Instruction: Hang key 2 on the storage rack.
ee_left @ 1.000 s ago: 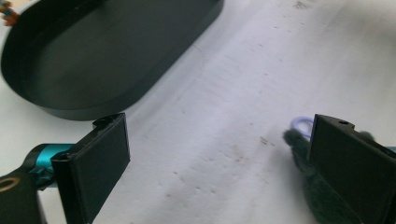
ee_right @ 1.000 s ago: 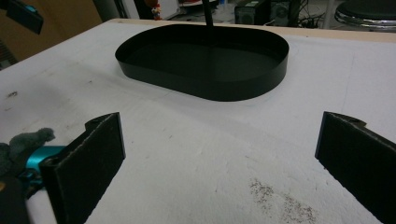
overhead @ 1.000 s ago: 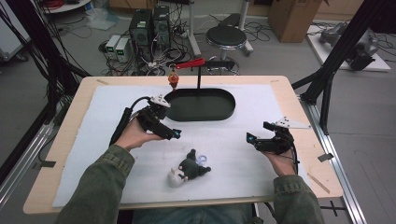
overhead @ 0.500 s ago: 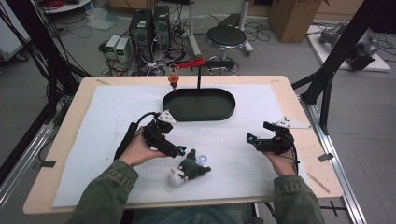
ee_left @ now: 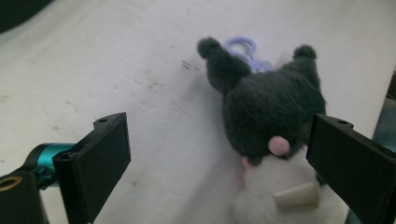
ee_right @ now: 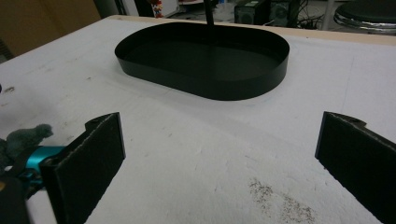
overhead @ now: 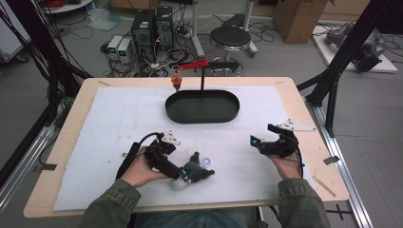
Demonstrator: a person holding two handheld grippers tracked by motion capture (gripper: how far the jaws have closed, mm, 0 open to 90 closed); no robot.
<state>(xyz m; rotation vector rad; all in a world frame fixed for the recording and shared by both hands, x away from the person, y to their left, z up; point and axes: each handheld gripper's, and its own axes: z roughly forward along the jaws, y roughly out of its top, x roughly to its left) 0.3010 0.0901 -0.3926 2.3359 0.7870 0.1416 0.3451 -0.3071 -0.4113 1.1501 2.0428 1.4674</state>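
A small plush toy (overhead: pixel 194 170) lies on the white mat near the front edge: dark grey head with two ears, white body, a lilac clip (ee_left: pixel 243 47) at its top. In the left gripper view the plush toy (ee_left: pixel 266 107) sits between the wide-apart jaws, nearer the right one. My left gripper (overhead: pixel 183 175) is open and right at the toy. My right gripper (overhead: pixel 254 141) rests open on the mat at the right, nothing between its jaws, facing the black oval tray (ee_right: pixel 205 60).
The black oval tray (overhead: pixel 202 115) stands at the back middle of the table, with a thin black post behind it carrying a red arm (overhead: pixel 192 64) and a small orange figure (overhead: pixel 176 82). The white mat (overhead: pixel 104 118) covers most of the wooden tabletop.
My left gripper has moved from beside the tray toward the front edge and now straddles the plush toy. The right gripper has stayed put.
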